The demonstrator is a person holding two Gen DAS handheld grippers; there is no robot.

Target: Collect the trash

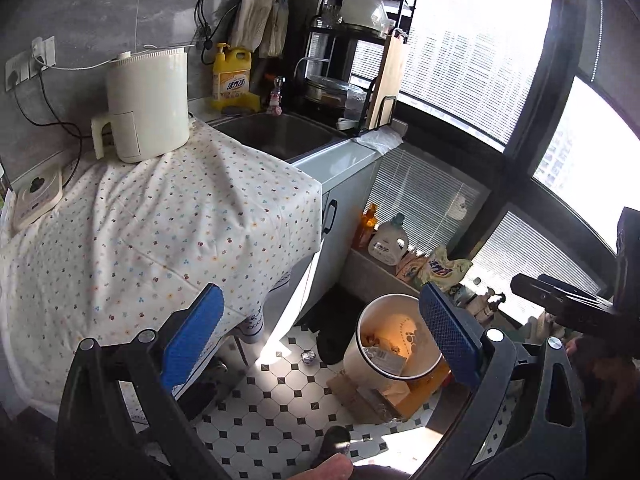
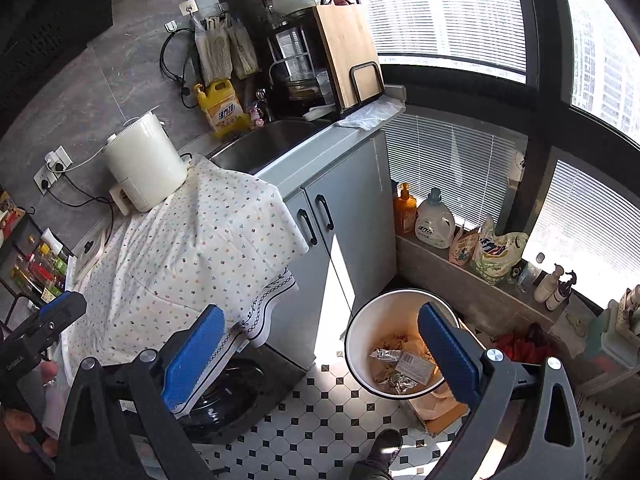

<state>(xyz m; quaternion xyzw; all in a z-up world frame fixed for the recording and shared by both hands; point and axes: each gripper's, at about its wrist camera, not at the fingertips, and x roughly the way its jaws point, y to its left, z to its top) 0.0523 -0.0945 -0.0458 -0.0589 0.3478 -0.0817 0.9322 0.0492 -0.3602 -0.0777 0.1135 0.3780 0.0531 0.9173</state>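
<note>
A small kitchen corner sits by tall windows with slatted blinds, over a floor (image 2: pixel 320 412) of white tiles with black diamonds. A dotted cloth (image 1: pixel 160 232) covers the desk, and a cream kettle (image 1: pixel 146 104) stands on the cloth near the wall. Beyond it a steel sink (image 1: pixel 280 132) is set in the counter, with a yellow soap bottle (image 1: pixel 232 76) at its back edge and a dish rack (image 2: pixel 320 52) holding a wooden board (image 2: pixel 348 52) to one side.

On the floor by the grey cabinet (image 2: pixel 344 224) stands a white bin (image 2: pixel 356 344), its mouth open to both cameras. Inside lie crumpled foil, paper and a labelled wrapper (image 2: pixel 414 364). The bin rests on or against flattened cardboard (image 1: pixel 380 400). A small foil ball (image 1: pixel 309 357) lies on the tiles just left of the bin, apart from it.

The left tool (image 1: pixel 320 340) hangs above the floor with its blue pads spread wide and nothing between them. The right tool (image 2: pixel 320 344) is likewise spread wide and empty, its right pad over the bin's rim in that view. Each tool shows at the edge of the other's camera. A shoe (image 2: pixel 384 452) shows at the bottom of the right view.
</note>
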